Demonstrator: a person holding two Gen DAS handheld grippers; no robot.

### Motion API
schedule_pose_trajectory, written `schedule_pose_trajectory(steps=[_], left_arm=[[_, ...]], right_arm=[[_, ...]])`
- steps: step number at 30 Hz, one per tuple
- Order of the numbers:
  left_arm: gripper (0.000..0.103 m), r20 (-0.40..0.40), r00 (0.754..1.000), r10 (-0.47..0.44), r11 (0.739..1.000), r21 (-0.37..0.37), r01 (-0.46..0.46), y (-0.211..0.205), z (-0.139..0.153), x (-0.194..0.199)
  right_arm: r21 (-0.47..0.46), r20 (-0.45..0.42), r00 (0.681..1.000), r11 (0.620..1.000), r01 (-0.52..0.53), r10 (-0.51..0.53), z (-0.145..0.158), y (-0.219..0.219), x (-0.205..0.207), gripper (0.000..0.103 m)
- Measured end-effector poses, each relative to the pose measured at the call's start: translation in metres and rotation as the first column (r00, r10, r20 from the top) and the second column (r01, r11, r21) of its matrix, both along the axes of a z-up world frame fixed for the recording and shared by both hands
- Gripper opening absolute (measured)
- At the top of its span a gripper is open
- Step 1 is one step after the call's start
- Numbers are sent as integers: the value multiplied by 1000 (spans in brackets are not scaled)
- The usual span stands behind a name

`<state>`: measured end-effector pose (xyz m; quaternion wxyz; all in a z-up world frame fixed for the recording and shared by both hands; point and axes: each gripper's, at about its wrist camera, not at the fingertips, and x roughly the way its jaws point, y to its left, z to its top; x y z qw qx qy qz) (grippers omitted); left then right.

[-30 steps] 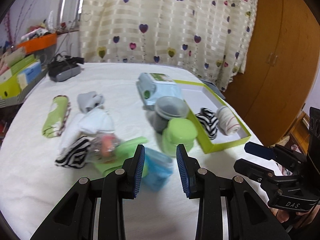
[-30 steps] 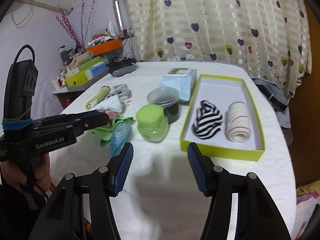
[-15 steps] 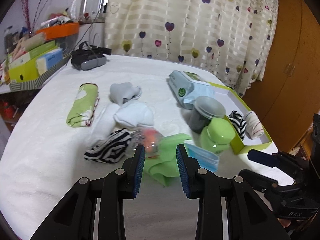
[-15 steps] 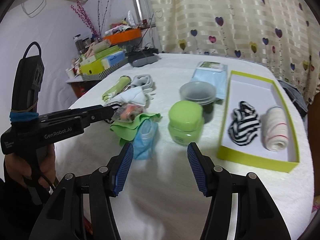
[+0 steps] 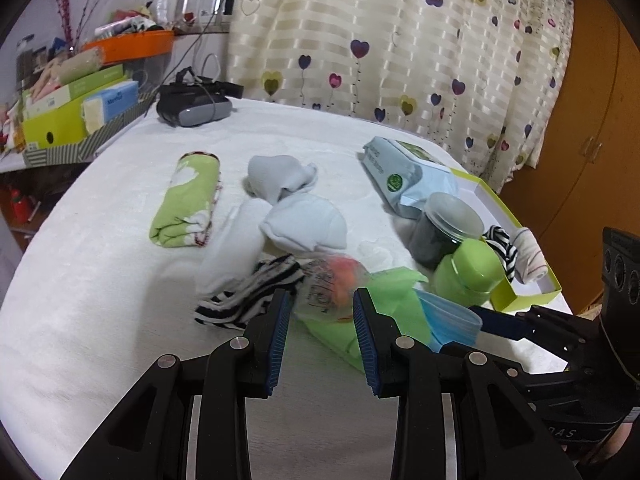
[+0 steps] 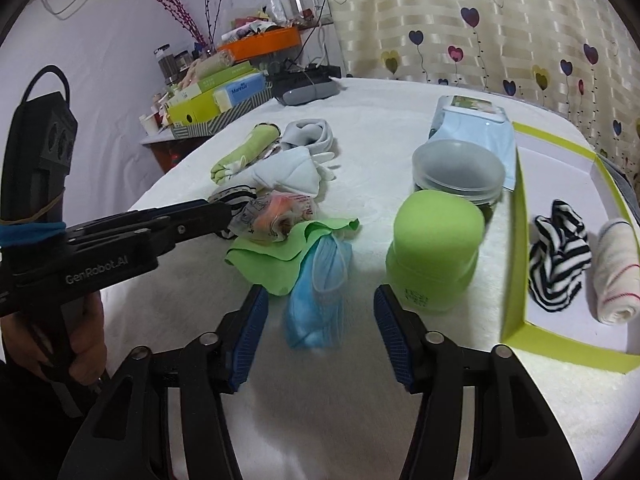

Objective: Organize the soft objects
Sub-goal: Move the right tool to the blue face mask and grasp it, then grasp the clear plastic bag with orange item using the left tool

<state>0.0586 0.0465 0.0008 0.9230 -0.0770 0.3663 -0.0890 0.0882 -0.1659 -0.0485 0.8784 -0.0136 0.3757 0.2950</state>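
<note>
Left wrist view: white-covered table, heart-print curtain and wooden wardrobe behind; left gripper partly open, empty, over the striped sock and clear bag. Right wrist view: right gripper, jaws just closing yet still apart and empty, near the blue mask; green-rimmed box at right holds two rolled socks.

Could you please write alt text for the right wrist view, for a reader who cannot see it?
The open right gripper hovers over a white table, its jaws having just narrowed, nothing between them, aimed at a blue face mask. Beyond: a green jar and a yellow-green box holding two rolled socks.
</note>
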Motion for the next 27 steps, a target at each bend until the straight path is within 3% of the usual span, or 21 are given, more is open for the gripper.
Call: schedule_pose_trajectory(steps=[4,6,9,23,27], left_arm=[[36,11,999,31,999,6,-31,11,1,3],[36,6,999,49,999,5,-49,18,-1,6],[36,-1,998,70,998,7,-70,25,-3,10],[38,-15,993,121,992,29,-120,37,-11,19],[42,8,999,31,1000,-2,-31,16,-5,17]], right_arm=[[-1,-9,1000,1000,0,0,-2,3,4,43],[-6,-13,1000,1000,2,-2,-4,4,6,27],[-20,-9,1000,1000,-3,3,-5,5,6,19],[-8,9,1000,1000,22,-22,2,-18,-6,17],[-3,11,999,1000,31,-31,3,-22,-7,17]])
